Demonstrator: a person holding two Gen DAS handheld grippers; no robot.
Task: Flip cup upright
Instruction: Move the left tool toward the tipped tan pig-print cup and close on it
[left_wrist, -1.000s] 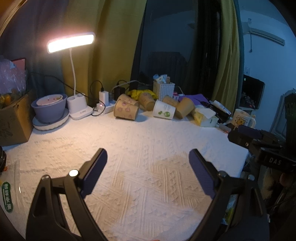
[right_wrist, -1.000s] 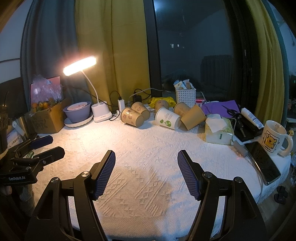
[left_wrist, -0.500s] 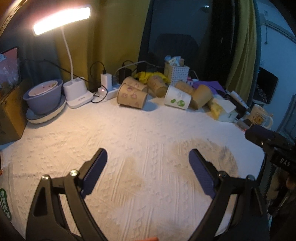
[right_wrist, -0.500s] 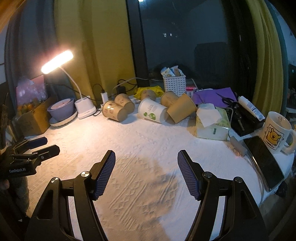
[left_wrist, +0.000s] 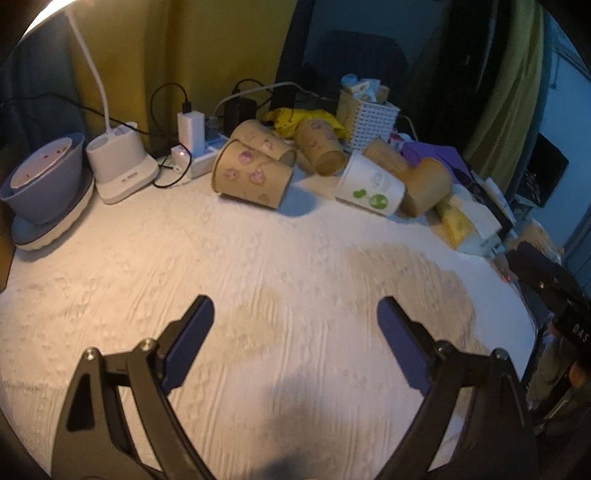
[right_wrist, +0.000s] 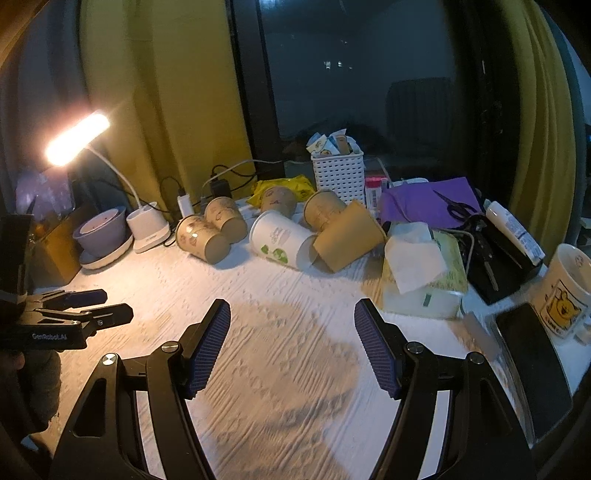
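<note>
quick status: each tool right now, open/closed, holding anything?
Left tool: open, holding nothing, above the white cloth.
Right tool: open, holding nothing, short of the tipped cups.

Right gripper (right_wrist: 291, 343) at bottom centre, jaws spread wide over the white textured cloth (right_wrist: 280, 369), nothing between them. Left gripper (right_wrist: 88, 310) enters at left edge, low over the cloth (whether its fingers are parted or closed is unclear from here). Mid-frame row of tipped paper cups: brown patterned cup (right_wrist: 201, 240) on its side, white cup with green print (right_wrist: 282, 240) on its side touching a plain brown cup (right_wrist: 349, 240); lit desk lamp (right_wrist: 77, 138) upper left, yellow-bear mug (right_wrist: 565, 291) upright at right edge.
</note>
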